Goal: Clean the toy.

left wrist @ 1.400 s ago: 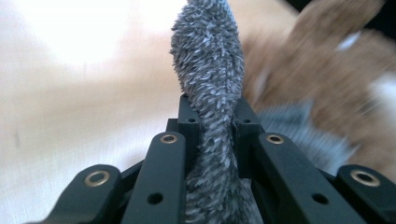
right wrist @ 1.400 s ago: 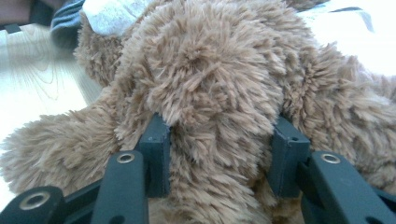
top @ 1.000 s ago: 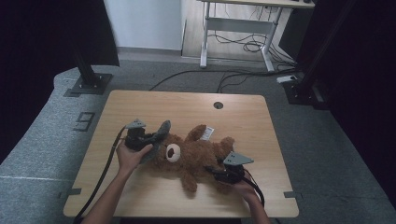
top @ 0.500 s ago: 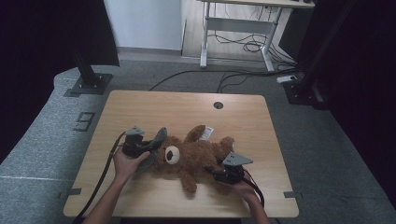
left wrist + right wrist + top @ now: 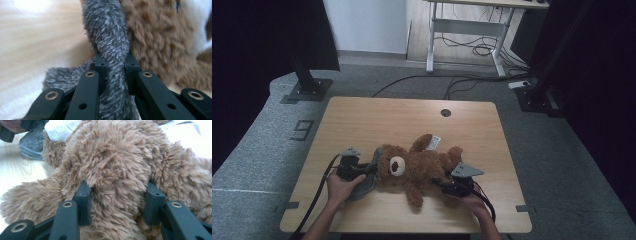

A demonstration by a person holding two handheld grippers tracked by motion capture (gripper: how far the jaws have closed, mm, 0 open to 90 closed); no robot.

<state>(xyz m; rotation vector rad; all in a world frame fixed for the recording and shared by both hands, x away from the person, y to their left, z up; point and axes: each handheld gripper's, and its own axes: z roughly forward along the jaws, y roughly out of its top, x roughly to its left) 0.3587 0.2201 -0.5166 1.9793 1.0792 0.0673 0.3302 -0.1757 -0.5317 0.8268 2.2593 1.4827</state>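
Observation:
A brown teddy bear (image 5: pixel 419 167) lies on its back on the wooden table (image 5: pixel 362 120), head to the left. A grey furry cloth piece (image 5: pixel 371 175) lies against its head. My left gripper (image 5: pixel 364 171) is shut on this grey piece; in the left gripper view the grey fur (image 5: pixel 110 37) is pinched between the black jaws of the gripper (image 5: pixel 115 66), with the bear's brown fur (image 5: pixel 155 37) just beyond. My right gripper (image 5: pixel 443 185) is shut on a limb of the bear at its lower right; its jaws (image 5: pixel 117 202) squeeze thick brown plush (image 5: pixel 112 157).
A white tag (image 5: pixel 433 143) sticks out of the bear's far side. A round cable hole (image 5: pixel 445 112) sits near the table's far edge. Black stand bases (image 5: pixel 307 90) and a desk frame (image 5: pixel 472 30) with cables stand on the floor behind.
My left hand has come down and toward the near edge with the grey piece, which now lies lower beside the bear's head. The right hand and the bear's body have kept still.

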